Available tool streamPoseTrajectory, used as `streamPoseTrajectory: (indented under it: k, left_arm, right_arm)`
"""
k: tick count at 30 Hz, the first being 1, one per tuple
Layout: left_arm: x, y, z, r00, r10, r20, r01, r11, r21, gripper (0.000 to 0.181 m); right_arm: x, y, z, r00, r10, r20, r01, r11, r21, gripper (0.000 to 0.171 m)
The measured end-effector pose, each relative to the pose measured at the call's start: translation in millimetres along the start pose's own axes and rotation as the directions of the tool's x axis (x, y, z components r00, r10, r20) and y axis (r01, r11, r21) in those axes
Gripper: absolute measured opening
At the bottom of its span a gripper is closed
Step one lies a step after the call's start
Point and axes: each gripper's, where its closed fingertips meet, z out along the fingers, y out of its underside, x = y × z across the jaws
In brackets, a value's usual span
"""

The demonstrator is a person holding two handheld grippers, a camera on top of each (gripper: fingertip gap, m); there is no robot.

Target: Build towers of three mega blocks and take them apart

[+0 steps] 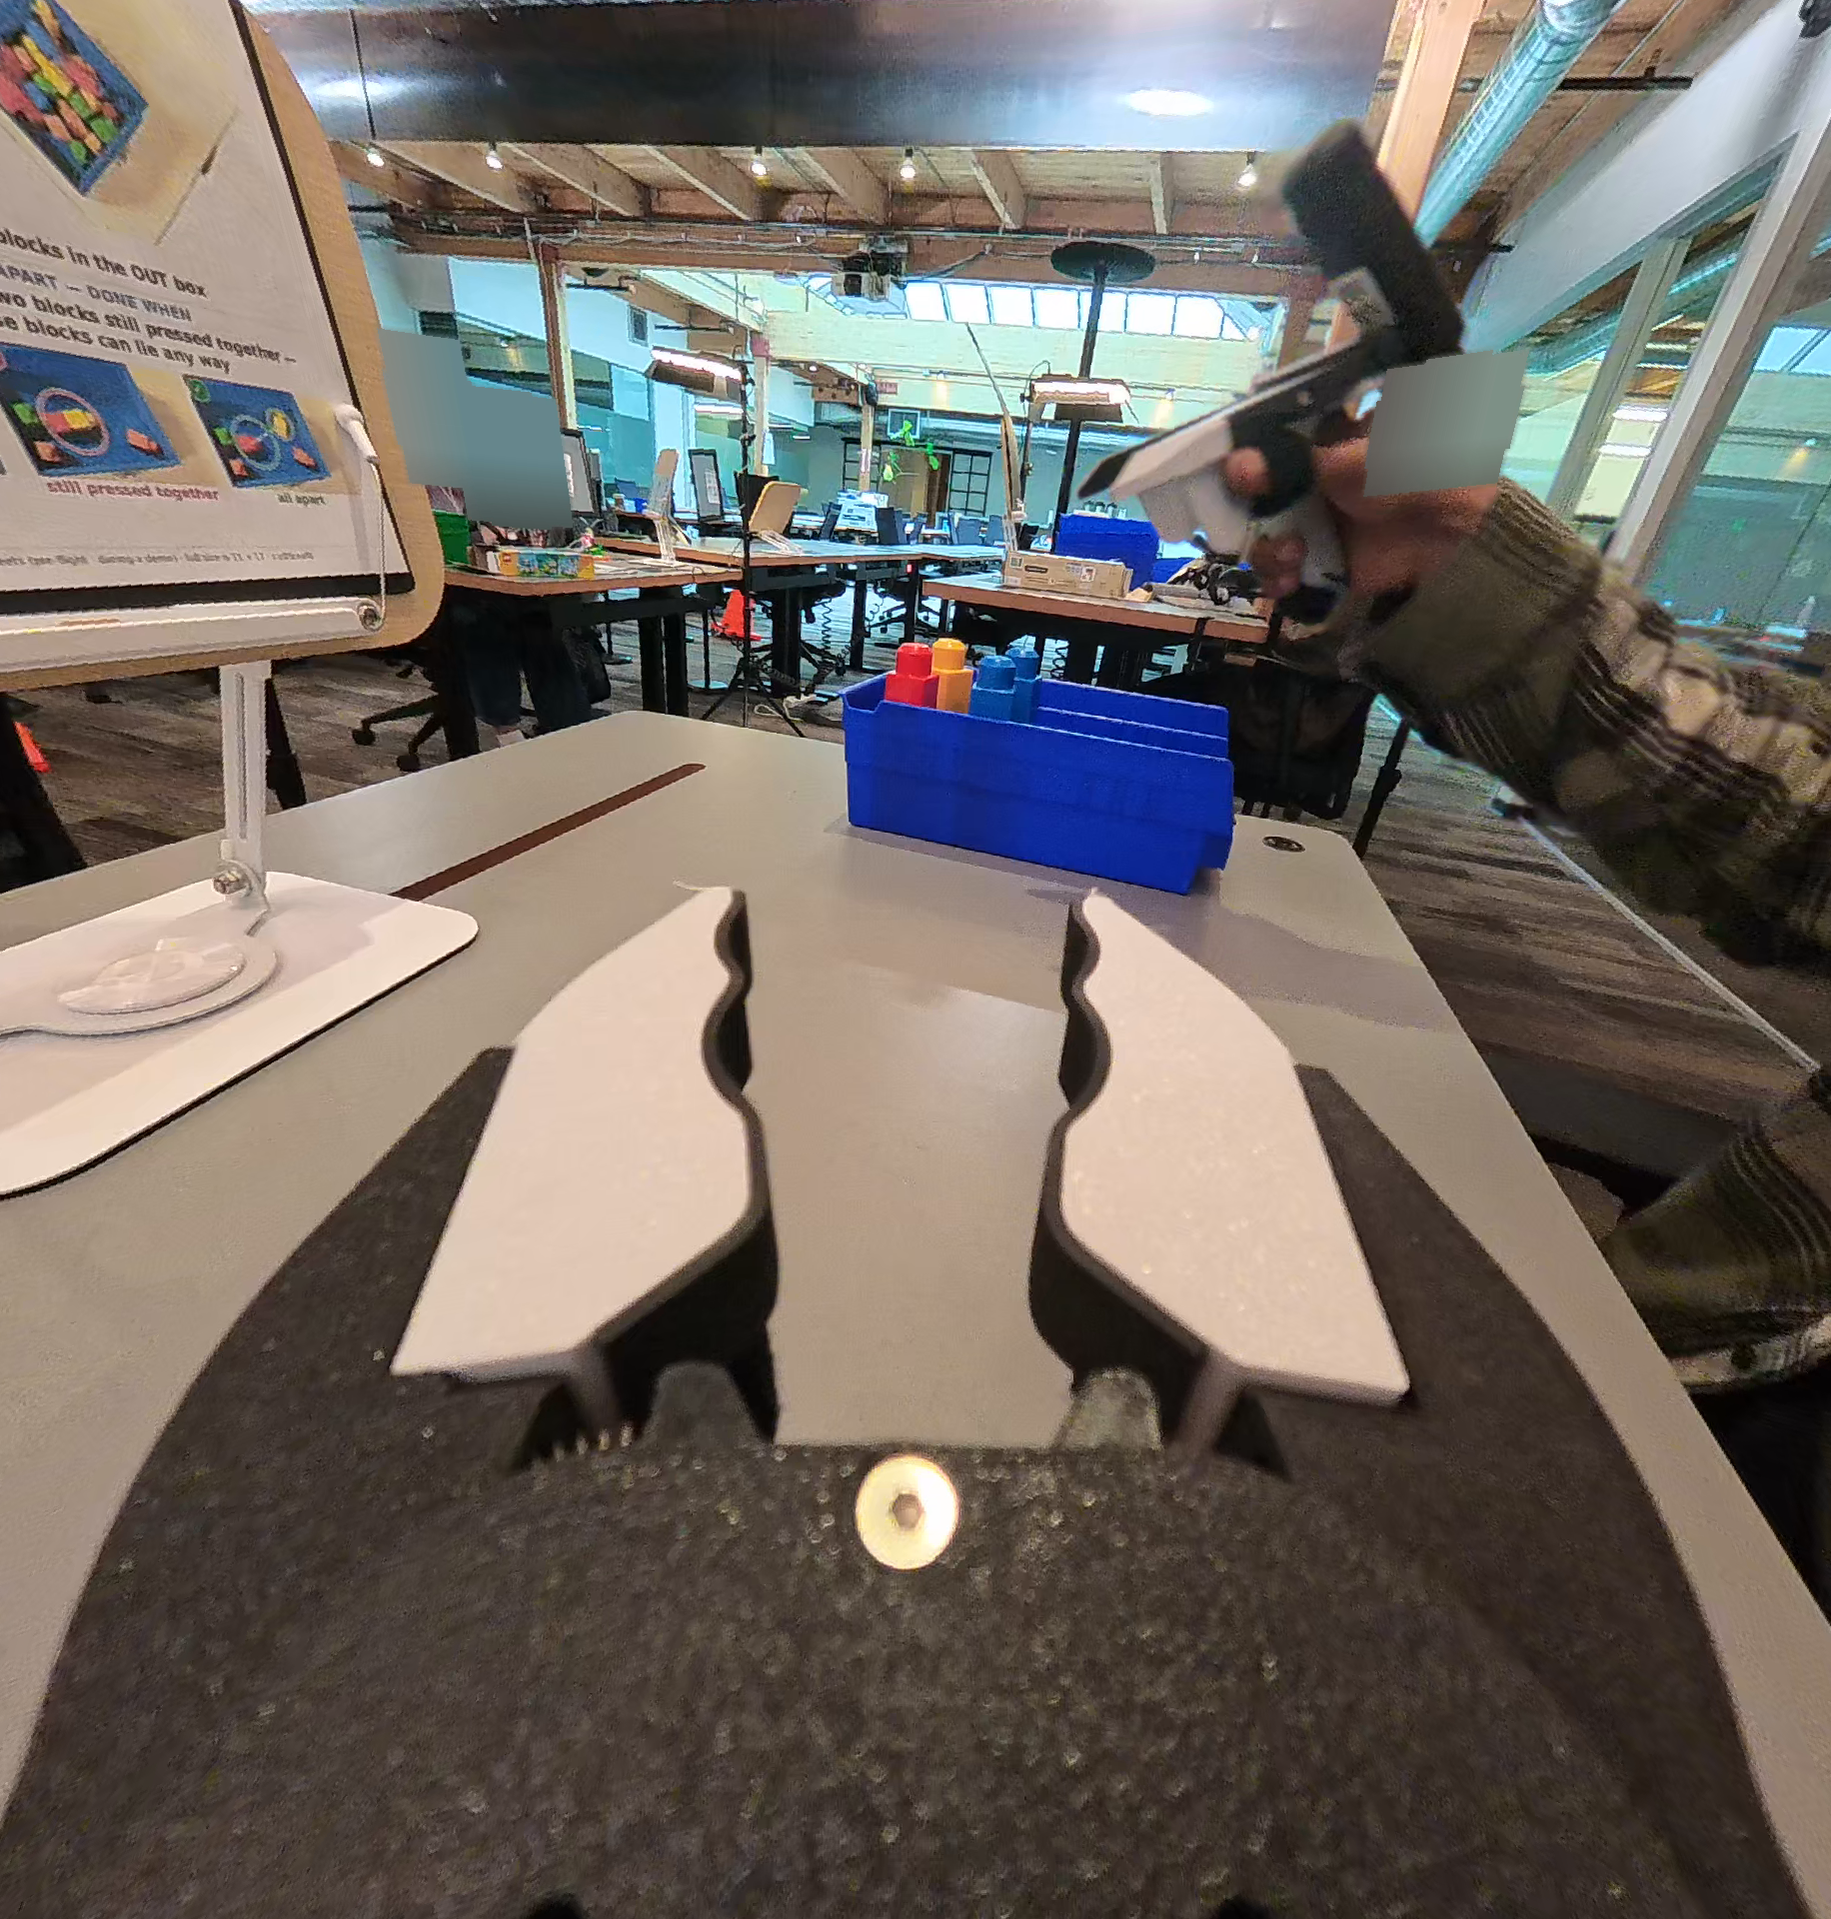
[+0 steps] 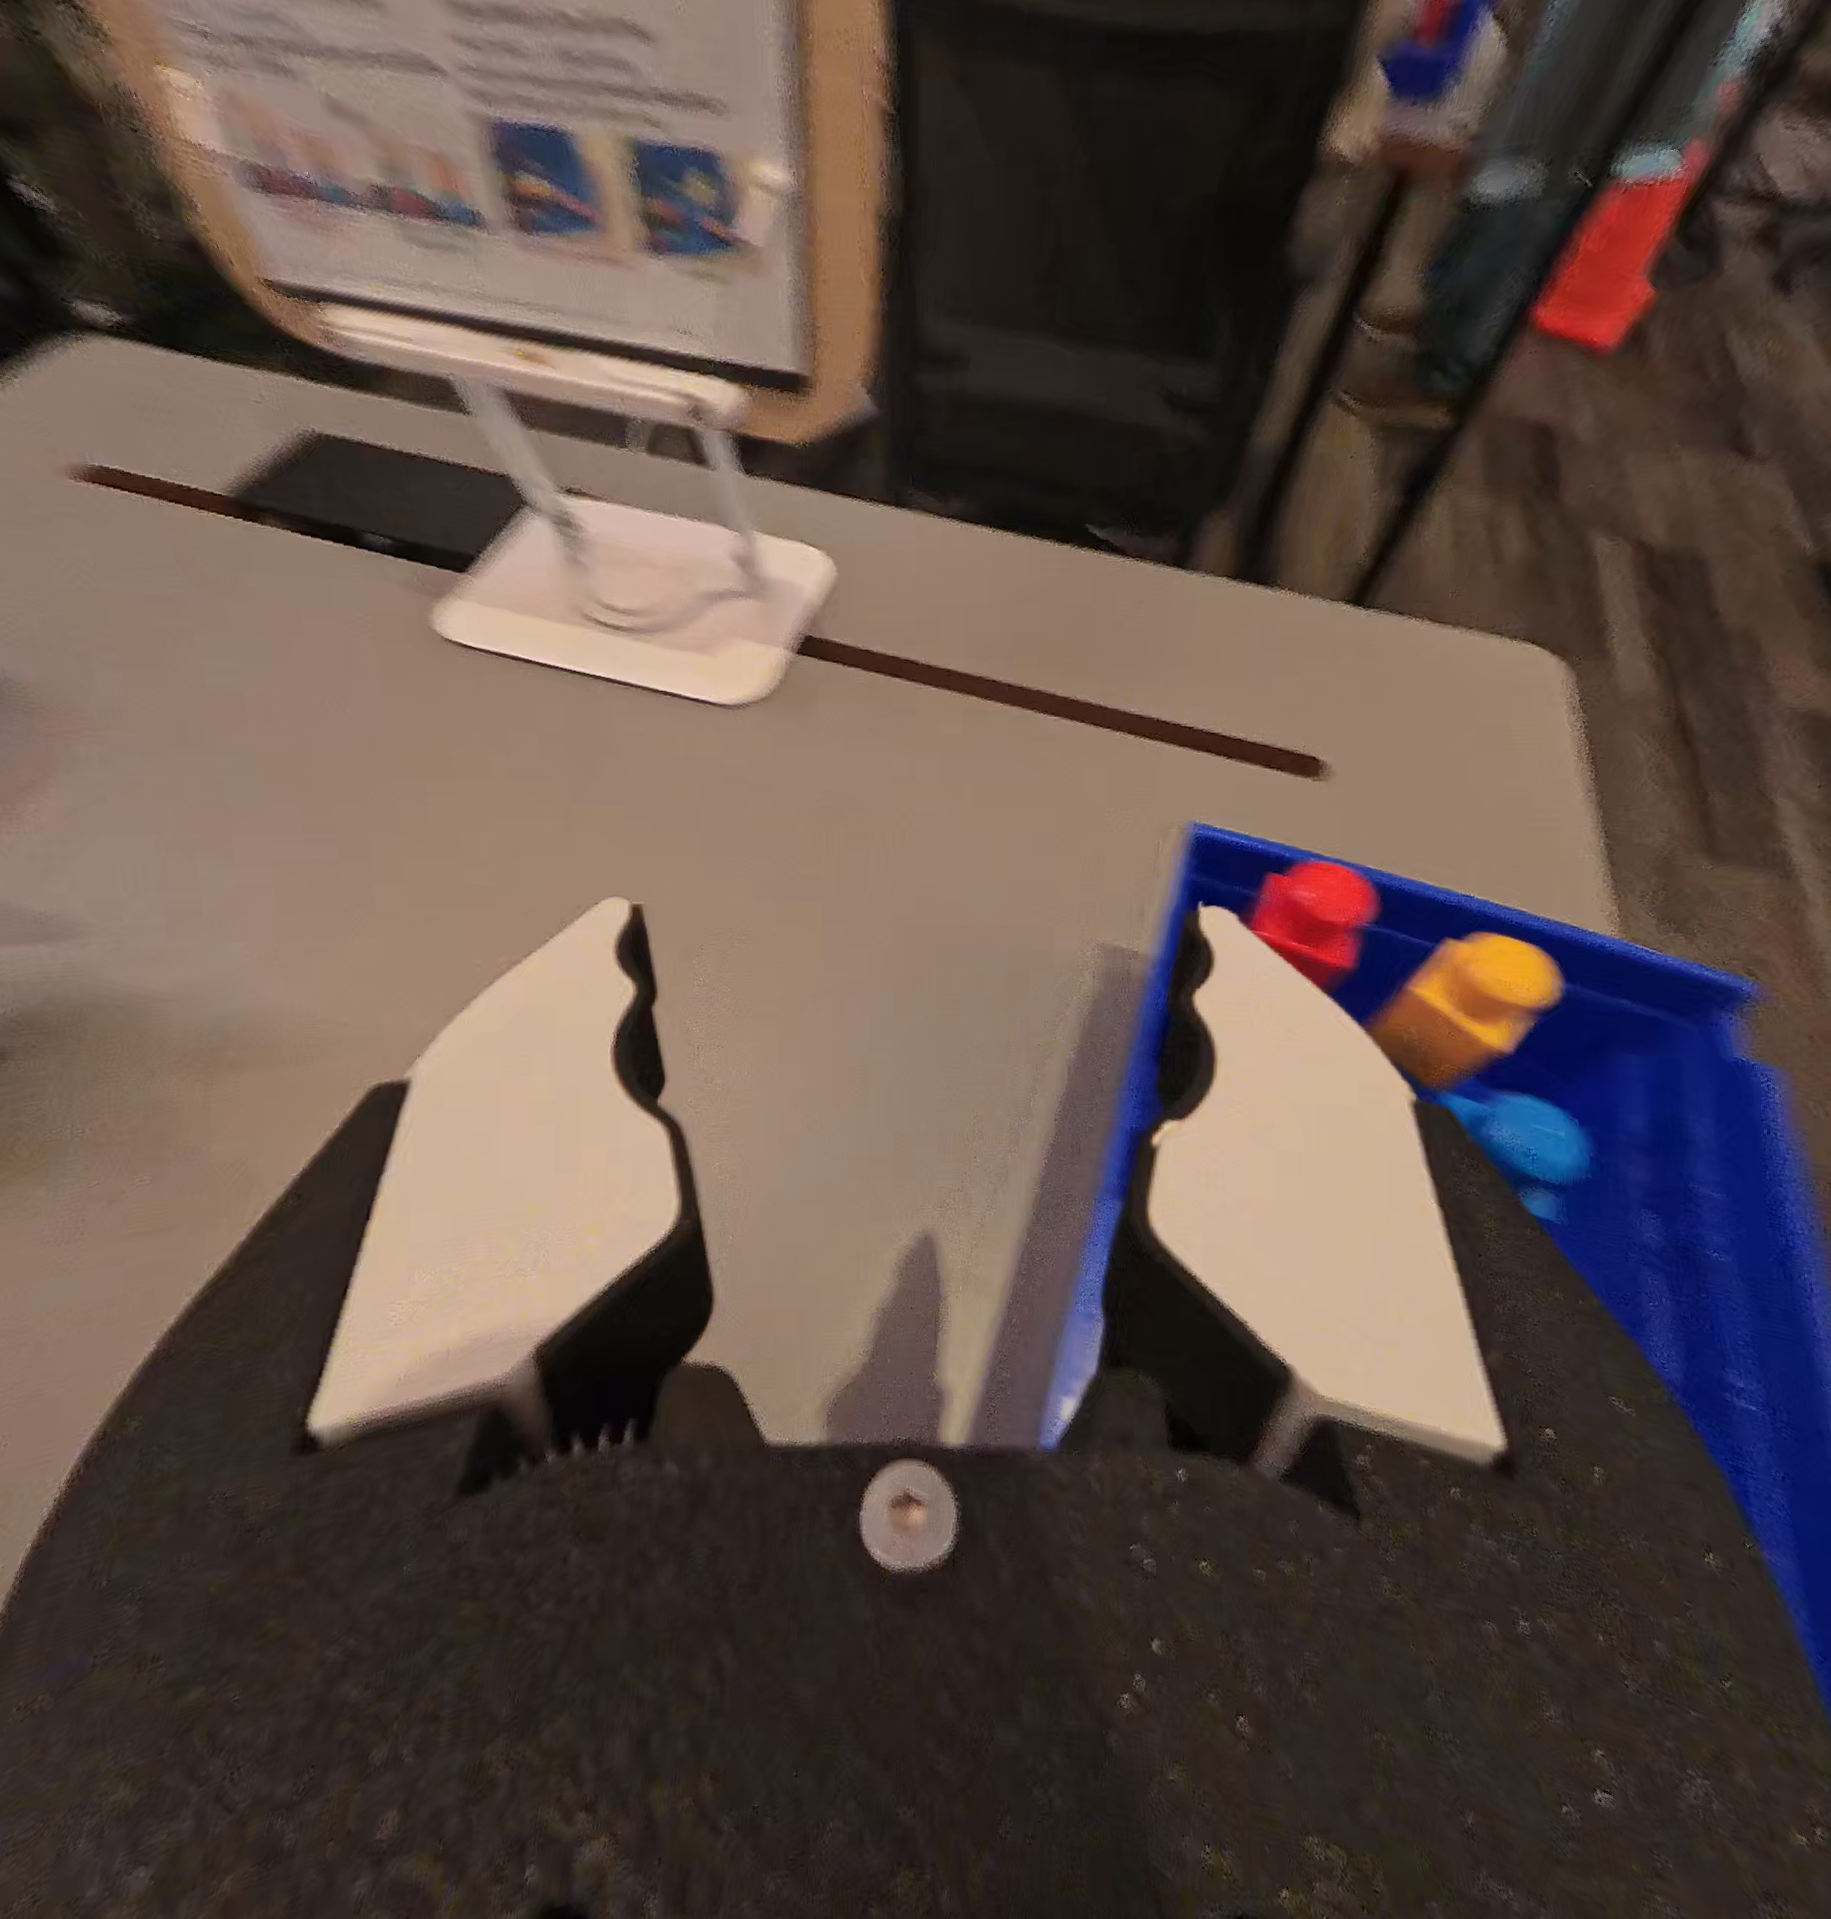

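A grey table fills both views, with a dark slot running across it. On it, off to the side, a white stand props up a board bearing a printed instruction sheet, tilted up, probably so the person can glance at it while working.

Near the table's far right edge sits a blue bin. The blocks stand inside it: a red block, a yellow block and a blue block, studs poking above the rim. The table between the bin and the stand holds no blocks, so no tower seems begun.

The left gripper hovers low over the table, its jaws apart and holding nothing, aimed toward the bin as if waiting.

The right gripper, held by a hand in a plaid sleeve, is raised above the bin's near wall. Its jaws are spread wide and empty, one finger over the bin, likely ready to reach in for a block. That view is blurred.
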Motion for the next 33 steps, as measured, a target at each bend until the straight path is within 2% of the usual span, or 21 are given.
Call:
streamPoseTrajectory:
  k: [3, 6, 9, 12, 16, 20, 23, 26, 30, 33]
  left_arm:
    - [-1, 0, 1, 1.0, 0.019, 0.025, -0.019, 1.0, -0.017, 0.059]
    - [3, -15, -1, 0.997, 0.042, 0.069, -0.042, 0.999, 0.006, 0.063]
    - [13, -39, -8, 0.992, 0.058, 0.114, -0.062, 0.998, 0.031, 0.069]
    - [22, -61, -28, 0.98, 0.081, 0.183, -0.082, 0.997, -0.006, 0.075]
    - [20, -89, -82, 0.933, 0.156, 0.324, -0.123, 0.985, -0.12, 0.074]
    - [-1, -99, -166, 0.842, 0.268, 0.469, -0.121, 0.94, -0.32, 0.067]
    - [-23, -80, -235, 0.76, 0.303, 0.575, -0.001, 0.885, -0.465, 0.063]
    - [-35, -40, -284, 0.7, 0.301, 0.647, 0.153, 0.822, -0.548, 0.058]
    - [-43, 29, -322, 0.682, 0.315, 0.661, 0.338, 0.666, -0.666, 0.054]
    - [-48, 60, -336, 0.69, 0.324, 0.647, 0.411, 0.559, -0.72, 0.053]
  right_arm:
    - [-57, 16, 2, 0.99, -0.008, 0.137, -0.007, 0.994, 0.109, 0.093]
    - [-105, 32, 9, 0.962, -0.01, 0.272, -0.036, 0.986, 0.163, 0.092]
    - [-136, 47, 20, 0.939, -0.024, 0.344, -0.032, 0.987, 0.157, 0.093]
    - [-153, 57, 25, 0.927, -0.057, 0.371, -0.007, 0.985, 0.17, 0.089]
    - [-163, 70, 32, 0.913, -0.062, 0.404, 0.0, 0.988, 0.152, 0.087]
    - [-163, 77, 34, 0.91, -0.077, 0.408, 0.017, 0.989, 0.149, 0.083]
    - [-167, 81, 35, 0.9, -0.071, 0.429, 0.012, 0.99, 0.138, 0.082]
    - [-171, 81, 35, 0.898, -0.094, 0.43, 0.034, 0.989, 0.143, 0.08]
    - [-178, 81, 35, 0.89, -0.116, 0.44, 0.051, 0.986, 0.156, 0.079]
    - [-181, 83, 35, 0.887, -0.125, 0.444, 0.062, 0.986, 0.152, 0.08]
